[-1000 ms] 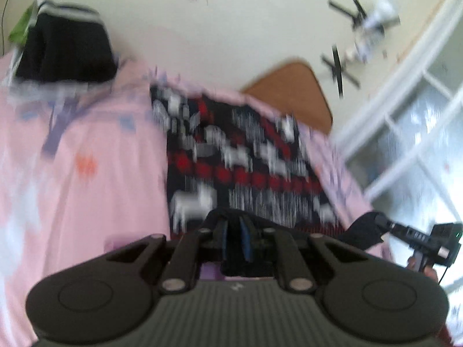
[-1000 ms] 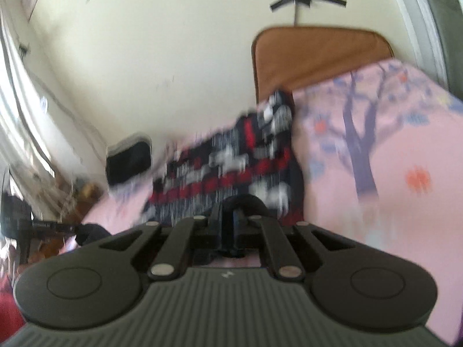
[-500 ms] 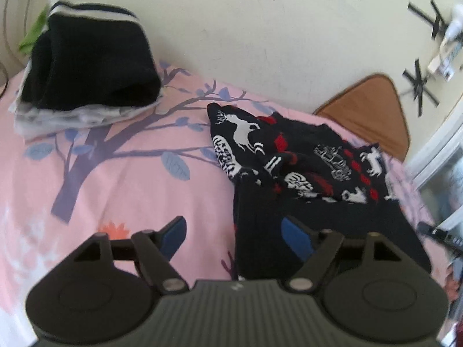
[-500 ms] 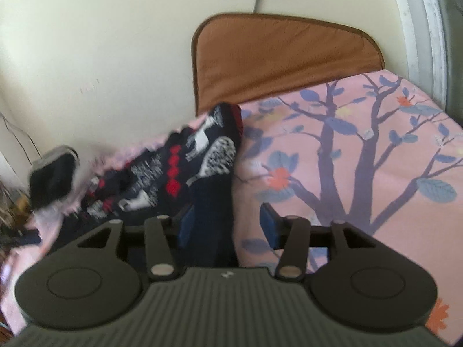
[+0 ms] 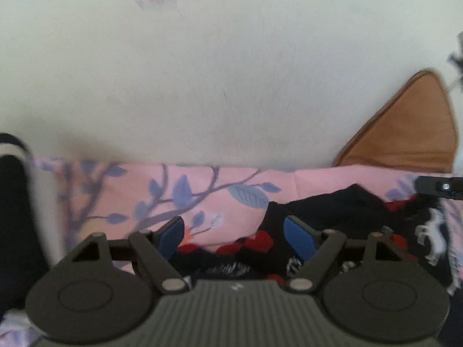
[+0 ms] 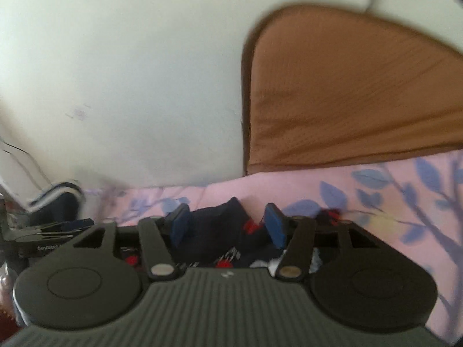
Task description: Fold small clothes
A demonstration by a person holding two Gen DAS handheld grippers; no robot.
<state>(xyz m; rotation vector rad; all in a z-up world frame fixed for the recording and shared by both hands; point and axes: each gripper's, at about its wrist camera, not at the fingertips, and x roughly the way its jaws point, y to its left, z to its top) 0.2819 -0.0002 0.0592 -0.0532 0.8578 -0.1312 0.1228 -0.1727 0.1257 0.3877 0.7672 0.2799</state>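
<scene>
Left wrist view: a pale wall (image 5: 231,72) fills the upper field, above a bed covered by a pink sheet (image 5: 202,196) printed with blue-leaved branches; a brown cushion (image 5: 411,133) stands against the wall at right. A stack of dark folded clothes (image 5: 14,217) lies at the left edge. The black patterned garment (image 5: 347,217), with red and white figures, lies crumpled on the sheet at lower right and under my left gripper (image 5: 234,232), whose jaws have just been opening and stand spread above the cloth edge, pinching nothing. Right wrist view: the same wall (image 6: 130,72), cushion (image 6: 347,95) and sheet (image 6: 376,202). My right gripper (image 6: 225,225) likewise has jaws just opened and spread; a dark fold of the garment (image 6: 228,225) rises between the blue pads (image 6: 273,222), not gripped.
</scene>
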